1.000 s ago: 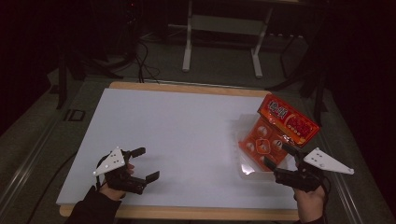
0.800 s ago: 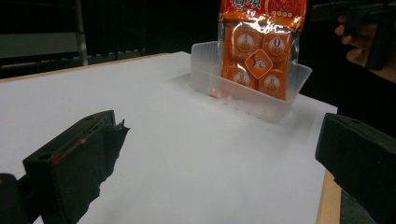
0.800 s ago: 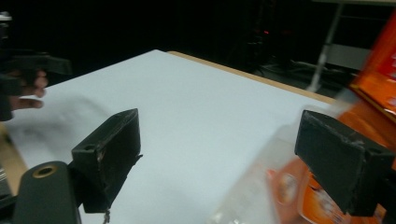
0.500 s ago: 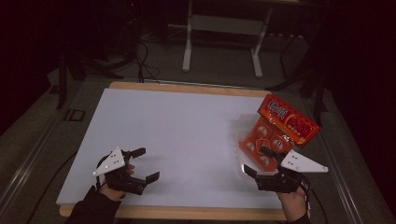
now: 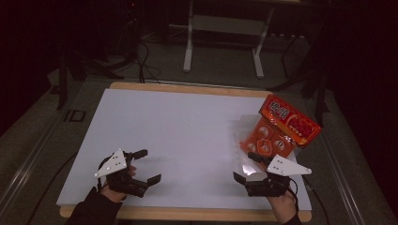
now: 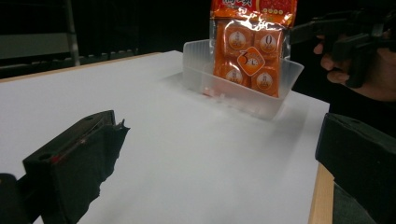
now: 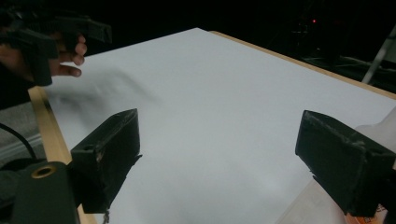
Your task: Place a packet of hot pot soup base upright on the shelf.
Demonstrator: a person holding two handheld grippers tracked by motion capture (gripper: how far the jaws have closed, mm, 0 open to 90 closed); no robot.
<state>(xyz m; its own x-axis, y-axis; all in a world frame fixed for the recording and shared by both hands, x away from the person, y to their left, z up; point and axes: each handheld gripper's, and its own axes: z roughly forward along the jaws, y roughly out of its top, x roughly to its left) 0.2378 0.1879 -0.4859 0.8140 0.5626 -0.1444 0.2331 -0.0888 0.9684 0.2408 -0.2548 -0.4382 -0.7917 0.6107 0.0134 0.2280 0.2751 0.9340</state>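
Resting at the near edge of a white counter, two hand-held grippers flank a bare work surface in the high view: the left gripper at near left, the right gripper at near right, each with jaws apart and nothing between them. Just beyond the right gripper, at the counter's right side, an orange packet stands tilted in a clear tray, its printed header leaning out toward the far right.

From the left gripper view, the black jaws stand wide at bottom left and bottom right, the counter bare between them. Across the surface the packet leans upright inside the tray, glossy film catching the light, with rows of small orange sachets showing through. The other hand holds its gripper at the right edge.

From the right gripper view, the jaws are likewise spread over the white counter, with a pale corner of the tray beside the right-hand one.

The packet looks light, soft and slippery, likely to crumple or slide in a hard pinch; the flat sealed header at its top seems the surest hold. The thin tray would probably flex and skid if nudged.
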